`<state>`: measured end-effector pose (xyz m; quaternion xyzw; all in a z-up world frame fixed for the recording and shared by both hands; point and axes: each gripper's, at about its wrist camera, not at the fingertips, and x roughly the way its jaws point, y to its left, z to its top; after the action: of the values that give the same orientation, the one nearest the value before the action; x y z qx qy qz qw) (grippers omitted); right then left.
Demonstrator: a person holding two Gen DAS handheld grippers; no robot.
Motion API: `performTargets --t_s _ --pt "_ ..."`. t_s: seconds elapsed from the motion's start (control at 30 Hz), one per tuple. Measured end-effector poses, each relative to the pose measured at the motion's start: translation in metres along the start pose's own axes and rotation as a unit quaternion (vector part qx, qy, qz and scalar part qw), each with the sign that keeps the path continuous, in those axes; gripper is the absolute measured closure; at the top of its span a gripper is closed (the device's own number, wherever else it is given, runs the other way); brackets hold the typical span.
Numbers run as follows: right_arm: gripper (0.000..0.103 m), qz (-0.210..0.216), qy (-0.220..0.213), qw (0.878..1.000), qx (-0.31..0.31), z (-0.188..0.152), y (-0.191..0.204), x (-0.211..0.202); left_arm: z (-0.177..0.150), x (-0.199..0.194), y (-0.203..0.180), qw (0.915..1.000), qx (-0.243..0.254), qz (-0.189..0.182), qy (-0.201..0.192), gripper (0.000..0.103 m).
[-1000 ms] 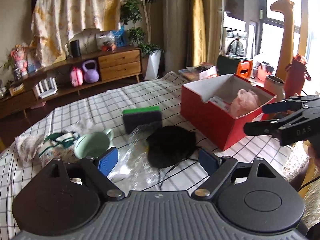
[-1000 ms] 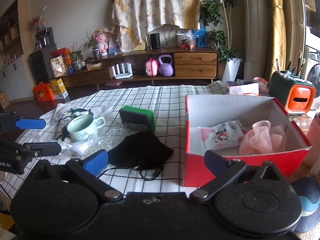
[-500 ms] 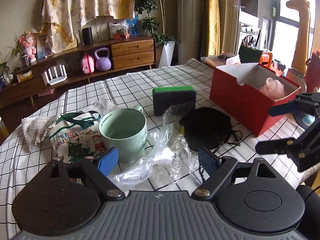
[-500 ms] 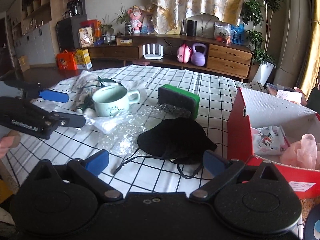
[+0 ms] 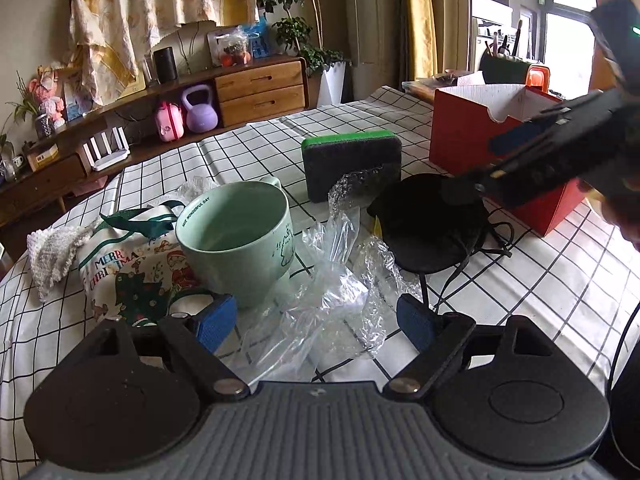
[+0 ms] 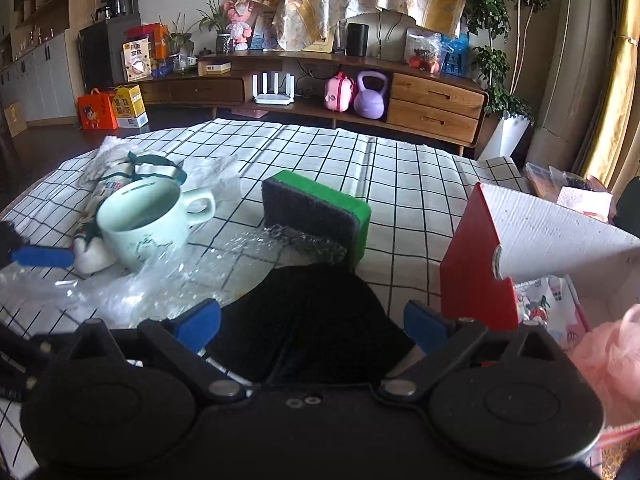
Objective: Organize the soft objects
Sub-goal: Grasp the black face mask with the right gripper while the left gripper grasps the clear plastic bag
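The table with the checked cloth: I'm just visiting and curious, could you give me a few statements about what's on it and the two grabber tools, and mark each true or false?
1. The green mug stands upright with nothing visible inside. True.
2. The red box is closed with a lid. False: it is open on top, and a pink mesh puff and a printed packet lie inside.
3. The right gripper is open, with the black cloth between its fingers. True.
4. The sponge has a red top. False: its top is green.
5. The left gripper is clamped on the mug. False: it is open, over crumpled clear plastic.
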<state>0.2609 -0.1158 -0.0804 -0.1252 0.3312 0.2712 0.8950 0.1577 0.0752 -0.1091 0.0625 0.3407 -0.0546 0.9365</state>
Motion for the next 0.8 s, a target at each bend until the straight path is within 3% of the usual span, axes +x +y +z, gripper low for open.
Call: performTargets --t_s 0.2,0.27,0.37,0.53,0.8 --pt "0.007 0.003 0.017 1.0 -0.011 0.007 -0.008 0.032 -0.004 0.009 -0.008 0.9998 0.018 0.008 0.003 0.017" --pt "0.007 0.005 0.022 1.0 -0.01 0.009 -0.011 0.041 -0.006 0.01 -0.009 0.9998 0.021 0.006 0.003 0.028" --pt "0.007 0.001 0.027 1.0 -0.001 0.01 -0.017 0.051 -0.008 0.014 -0.011 0.9995 0.027 0.013 0.006 0.037" --pt "0.008 0.01 0.047 0.999 0.01 0.01 -0.022 0.065 -0.009 0.017 -0.009 0.9997 0.021 0.012 0.006 0.044" --pt "0.025 0.04 0.065 0.997 0.027 0.007 -0.027 0.071 -0.012 0.017 -0.01 0.9997 0.016 0.015 0.006 0.056"
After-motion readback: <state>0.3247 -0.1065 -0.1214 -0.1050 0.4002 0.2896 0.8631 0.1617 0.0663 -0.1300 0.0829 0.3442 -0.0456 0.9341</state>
